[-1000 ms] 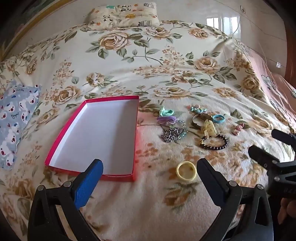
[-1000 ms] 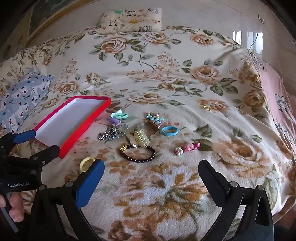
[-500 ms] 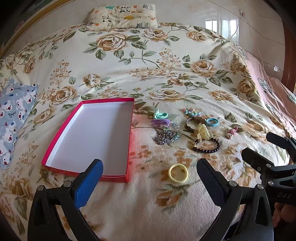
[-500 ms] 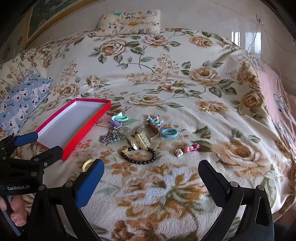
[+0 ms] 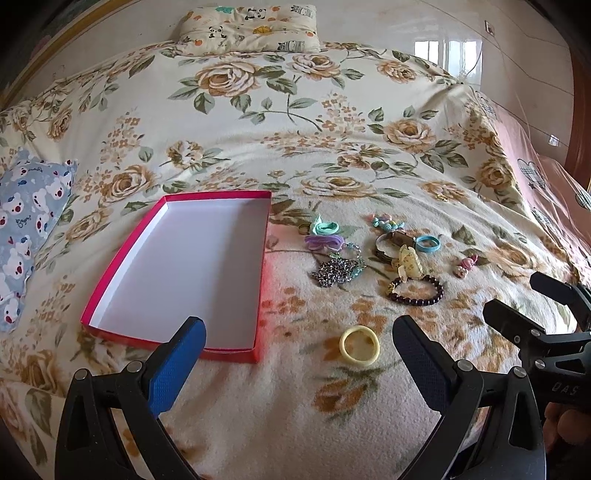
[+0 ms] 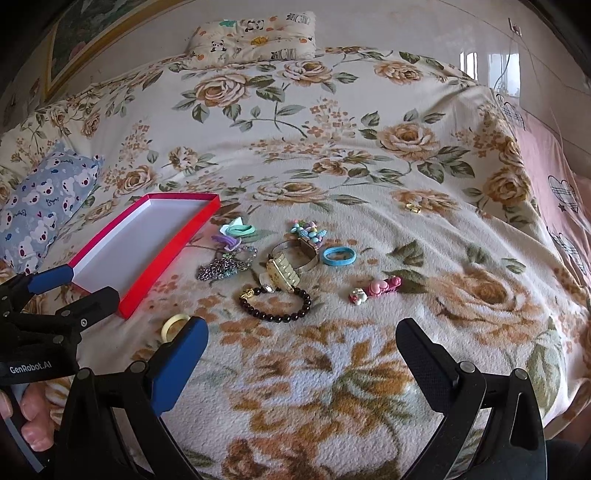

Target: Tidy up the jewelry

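Note:
An empty red box (image 5: 110, 275) with a white inside lies on the floral bed; it also shows in the right wrist view (image 6: 162, 258). Right of it lies a cluster of jewelry: a yellow hair ring (image 5: 359, 345) (image 6: 174, 325), a dark bead bracelet (image 5: 415, 291) (image 6: 275, 303), a silver chain (image 5: 336, 271), a gold watch (image 6: 286, 267), a blue band (image 6: 339, 256), a pink clip (image 6: 376, 288), and green and purple hair ties (image 5: 323, 234). My left gripper (image 5: 297, 343) is open and empty, hovering just before the yellow ring. My right gripper (image 6: 301, 347) is open and empty, short of the bead bracelet.
A panda-print pillow (image 5: 247, 27) lies at the head of the bed. A blue bear-print pillow (image 5: 26, 221) lies at the left. A pink cover (image 6: 546, 184) runs along the bed's right edge. A small gold item (image 6: 413, 208) lies apart, beyond the cluster.
Both grippers have drawn back and risen slightly; the box and jewelry sit a little farther away in both views. Nothing was picked up and both stay open.

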`<state>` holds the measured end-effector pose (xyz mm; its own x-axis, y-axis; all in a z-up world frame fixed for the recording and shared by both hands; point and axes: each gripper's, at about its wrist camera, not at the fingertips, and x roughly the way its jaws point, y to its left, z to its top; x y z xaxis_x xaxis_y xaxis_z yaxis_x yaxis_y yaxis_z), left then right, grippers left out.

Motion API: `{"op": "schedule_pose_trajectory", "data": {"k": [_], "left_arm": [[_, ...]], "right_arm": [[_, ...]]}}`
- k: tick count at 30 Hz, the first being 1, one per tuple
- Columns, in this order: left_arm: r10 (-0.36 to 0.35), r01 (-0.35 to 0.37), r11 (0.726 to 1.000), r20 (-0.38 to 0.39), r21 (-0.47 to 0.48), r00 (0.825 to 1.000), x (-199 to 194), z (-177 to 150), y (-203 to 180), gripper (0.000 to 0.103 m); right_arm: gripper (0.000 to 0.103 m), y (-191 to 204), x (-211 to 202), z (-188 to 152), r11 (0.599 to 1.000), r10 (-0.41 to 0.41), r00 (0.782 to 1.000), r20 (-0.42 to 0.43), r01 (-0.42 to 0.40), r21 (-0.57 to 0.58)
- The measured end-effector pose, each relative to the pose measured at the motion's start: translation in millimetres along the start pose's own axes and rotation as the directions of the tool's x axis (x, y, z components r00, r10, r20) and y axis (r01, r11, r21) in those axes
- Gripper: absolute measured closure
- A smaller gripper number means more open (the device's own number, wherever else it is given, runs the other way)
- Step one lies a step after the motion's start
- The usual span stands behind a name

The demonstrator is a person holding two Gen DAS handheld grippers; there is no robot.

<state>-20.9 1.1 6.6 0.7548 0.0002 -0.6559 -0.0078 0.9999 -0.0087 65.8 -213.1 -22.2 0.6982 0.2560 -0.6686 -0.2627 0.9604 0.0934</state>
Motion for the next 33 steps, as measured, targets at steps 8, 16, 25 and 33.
{"op": "schedule_pose_trajectory", "data": {"k": [8,16,25,33], "left_arm": [[0.003,-0.003,1.000,0.013,0.000,1.000,-1.6,-2.1,-0.8,0.001],[-0.001,0.001,1.000,0.015,0.001,1.000,-2.5,-2.2,-0.7,0.001],[0.001,-0.001,1.000,0.017,-0.001,1.000,-3.5,-0.8,0.8,0.001],[-0.002,0.002,1.000,0.017,-0.009,1.000,-2.4,2.8,5.0,0.001]], "right_arm": [[0.001,0.7,-6.3,4.4,1.000,0.013,1.000,-0.015,-0.013,0.004],[0.001,-4.1,-2.2,2.1,1.000,0.016,1.000,-0.014,-0.016,0.006],[0.001,-2.8,-2.4,1.6,1.000,0.017,1.000,-0.006,-0.017,0.009],[0.001,-6.1,-0.7,0.7,1.000,0.025,1.000,-0.003,-0.025,0.017]]}}
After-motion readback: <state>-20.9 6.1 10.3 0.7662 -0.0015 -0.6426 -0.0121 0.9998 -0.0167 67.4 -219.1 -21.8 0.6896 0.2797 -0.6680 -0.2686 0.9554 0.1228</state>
